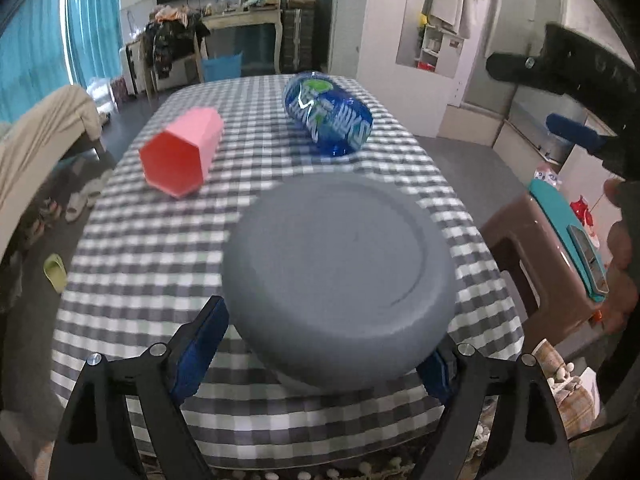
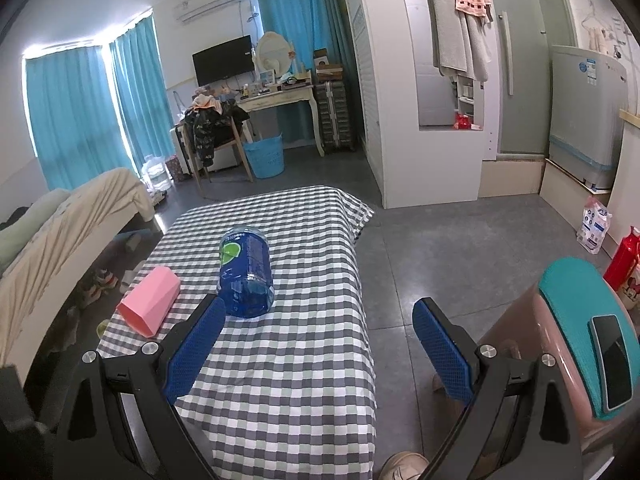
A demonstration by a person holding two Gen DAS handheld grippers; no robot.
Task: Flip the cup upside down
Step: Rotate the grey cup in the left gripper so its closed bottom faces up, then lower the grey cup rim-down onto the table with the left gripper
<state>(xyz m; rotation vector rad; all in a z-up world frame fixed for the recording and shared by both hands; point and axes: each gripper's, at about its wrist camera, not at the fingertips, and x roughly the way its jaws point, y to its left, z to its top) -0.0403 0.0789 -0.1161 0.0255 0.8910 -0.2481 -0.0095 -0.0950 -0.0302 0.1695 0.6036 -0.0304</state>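
Between the blue pads of the left gripper (image 1: 320,344) sits a grey cup (image 1: 340,280), clamped on both sides and held above the checked tablecloth (image 1: 160,248) with its flat round base facing the left wrist camera, slightly blurred. Farther back on the cloth a pink hexagonal cup (image 1: 182,150) lies on its side, its open mouth turned toward that camera. To its right, apart from it, a blue plastic bottle (image 1: 328,118) also lies on its side. The right gripper (image 2: 320,344) hangs with its jaws spread wide and nothing between them, its left finger over the cloth and its right finger past the table's edge, over the grey floor. Beside the table on that side stands a brown plastic stool (image 2: 532,328) with a teal cushion (image 2: 576,308), and a phone (image 2: 612,360) lies on the cushion
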